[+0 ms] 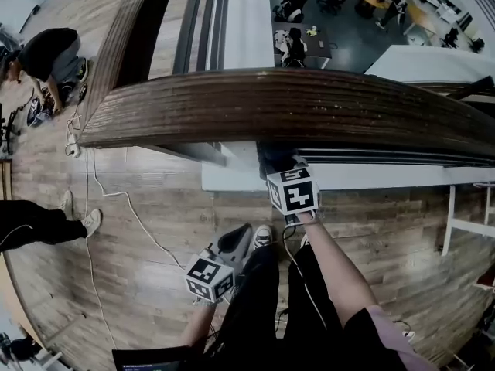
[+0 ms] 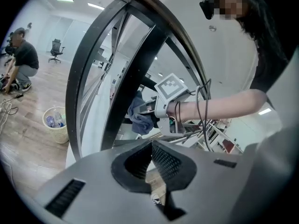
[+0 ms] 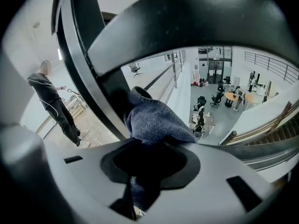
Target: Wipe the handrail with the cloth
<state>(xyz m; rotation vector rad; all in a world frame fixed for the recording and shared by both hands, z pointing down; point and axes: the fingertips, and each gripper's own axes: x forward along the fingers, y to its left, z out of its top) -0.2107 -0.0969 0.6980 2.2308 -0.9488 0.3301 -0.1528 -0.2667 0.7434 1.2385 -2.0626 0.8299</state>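
The curved brown wooden handrail (image 1: 294,107) crosses the head view. My right gripper (image 1: 280,165) reaches under its near edge, shut on a blue-grey cloth (image 3: 154,120). The cloth bulges out of the right gripper (image 3: 149,160) beside a black post (image 3: 88,69), under the rail's dark underside (image 3: 187,17). I cannot tell whether the cloth touches the rail. The left gripper view shows the cloth (image 2: 140,116) hanging by the post below the handrail (image 2: 163,27). My left gripper (image 1: 232,244) hangs low by my legs. In its own view the left gripper (image 2: 150,160) is shut on nothing.
Beyond the rail is a drop to a lower floor with chairs and tables (image 1: 302,41). A white ledge (image 1: 371,176) runs under the rail. Cables (image 1: 116,195) lie on the wood floor. A person crouches (image 1: 50,56) at left; a wastebasket (image 2: 57,124) stands near the railing.
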